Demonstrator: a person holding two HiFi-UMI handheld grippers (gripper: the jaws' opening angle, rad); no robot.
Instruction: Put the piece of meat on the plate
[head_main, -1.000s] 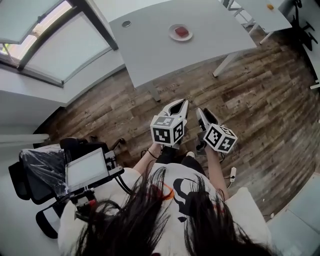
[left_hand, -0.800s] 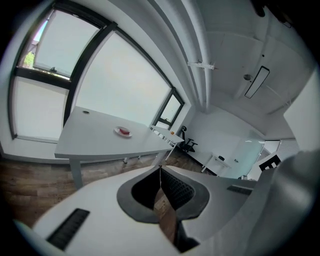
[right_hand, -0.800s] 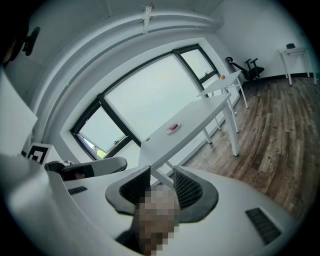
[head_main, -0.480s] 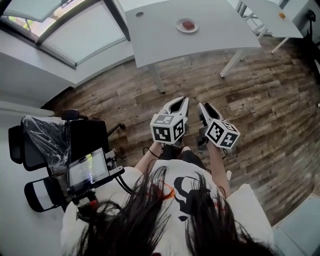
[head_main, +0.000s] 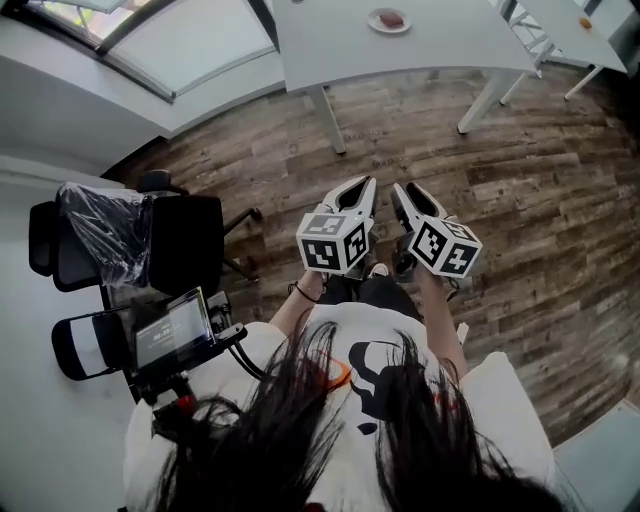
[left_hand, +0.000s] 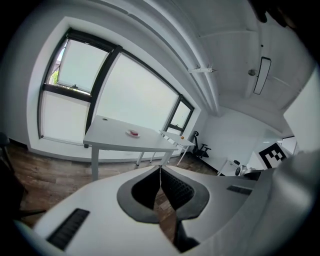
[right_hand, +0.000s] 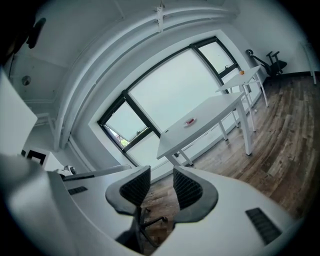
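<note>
The piece of red meat (head_main: 390, 18) lies on a small white plate (head_main: 376, 24) on the white table (head_main: 450, 45), far from both grippers. The plate (left_hand: 133, 133) shows small in the left gripper view and the plate (right_hand: 190, 121) is just as distant in the right gripper view. I hold both grippers side by side over the wooden floor, close to my body. My left gripper (head_main: 362, 188) is shut, its tips touching, with nothing in it. My right gripper (head_main: 402, 193) holds nothing and a narrow gap shows between its pads (right_hand: 186, 186).
A black office chair (head_main: 185, 245) and a stand with a small screen (head_main: 170, 332) are at my left. A second white table with a small orange thing (head_main: 585, 21) stands at the far right. Large windows (right_hand: 175, 92) run behind the table.
The table with the plate has slid up and farther away in the head view and more floor shows before me. Both grippers stay side by side near my body, jaws unchanged.
</note>
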